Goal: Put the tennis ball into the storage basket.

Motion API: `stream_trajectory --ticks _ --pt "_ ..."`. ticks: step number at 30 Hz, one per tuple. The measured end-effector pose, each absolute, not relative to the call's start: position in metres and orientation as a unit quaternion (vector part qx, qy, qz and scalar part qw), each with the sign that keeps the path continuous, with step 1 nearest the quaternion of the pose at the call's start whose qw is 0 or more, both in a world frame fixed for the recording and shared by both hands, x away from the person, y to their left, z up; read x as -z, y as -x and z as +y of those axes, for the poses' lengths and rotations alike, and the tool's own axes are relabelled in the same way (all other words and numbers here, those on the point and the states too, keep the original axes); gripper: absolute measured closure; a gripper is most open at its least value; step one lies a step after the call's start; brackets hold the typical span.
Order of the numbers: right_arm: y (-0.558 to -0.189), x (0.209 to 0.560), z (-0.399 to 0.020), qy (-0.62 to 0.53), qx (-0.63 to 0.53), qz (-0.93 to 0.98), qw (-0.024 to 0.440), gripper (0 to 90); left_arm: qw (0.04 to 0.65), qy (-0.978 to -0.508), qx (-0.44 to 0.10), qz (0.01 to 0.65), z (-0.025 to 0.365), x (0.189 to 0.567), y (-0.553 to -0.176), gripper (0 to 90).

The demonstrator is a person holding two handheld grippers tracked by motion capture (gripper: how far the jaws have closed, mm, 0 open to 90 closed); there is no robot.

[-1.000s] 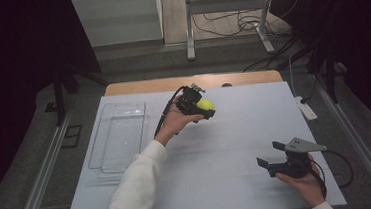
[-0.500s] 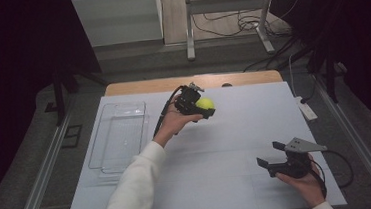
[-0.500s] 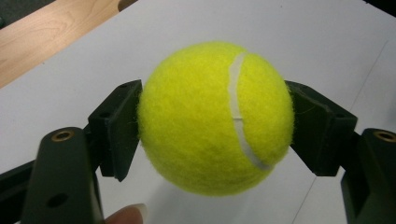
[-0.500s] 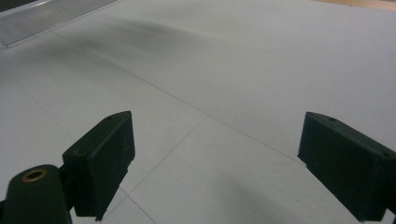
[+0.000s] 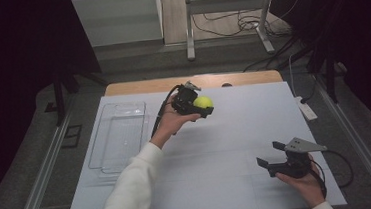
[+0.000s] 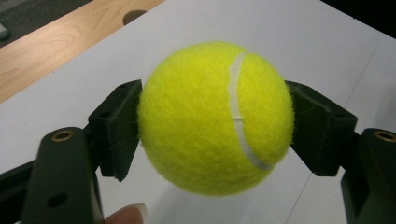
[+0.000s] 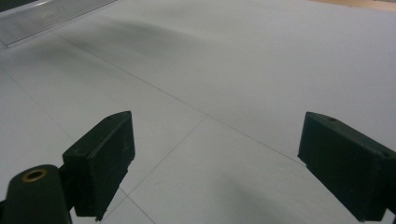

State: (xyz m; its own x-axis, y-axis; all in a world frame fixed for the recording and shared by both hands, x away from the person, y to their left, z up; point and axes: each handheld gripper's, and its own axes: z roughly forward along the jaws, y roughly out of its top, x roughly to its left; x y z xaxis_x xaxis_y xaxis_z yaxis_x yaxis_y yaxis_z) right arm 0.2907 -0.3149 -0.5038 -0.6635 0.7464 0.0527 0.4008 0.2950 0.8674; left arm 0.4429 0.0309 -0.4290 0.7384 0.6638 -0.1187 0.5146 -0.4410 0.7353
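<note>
Change: little has moved since the earlier frames; the ball sits a touch farther right, left claw clamped as before.
Tray [image 5: 118,135]: one, clear plastic, rectangular, lying flat left of the left claw.
Left claw [image 5: 201,106]: black pads [image 6: 119,126] pressed on both sides of the ball, held above the mat.
Ball [image 6: 215,116]: one, round, fuzzy yellow felt with a white seam, between the pads.
Mat [image 5: 227,146]: one, smooth white sheet under both claws.
Right claw [image 7: 215,163]: spread wide, nothing between the pads, well right of the ball.
</note>
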Motion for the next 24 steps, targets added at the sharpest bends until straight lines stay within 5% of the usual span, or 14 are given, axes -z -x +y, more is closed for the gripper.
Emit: stream_trajectory --ticks 24 --pt "-0.291 0.504 -0.315 -0.368 -0.467 0.783 0.185 11.3 0.419 -0.831 -0.107 0.350 0.043 0.419 -0.435 26.4"
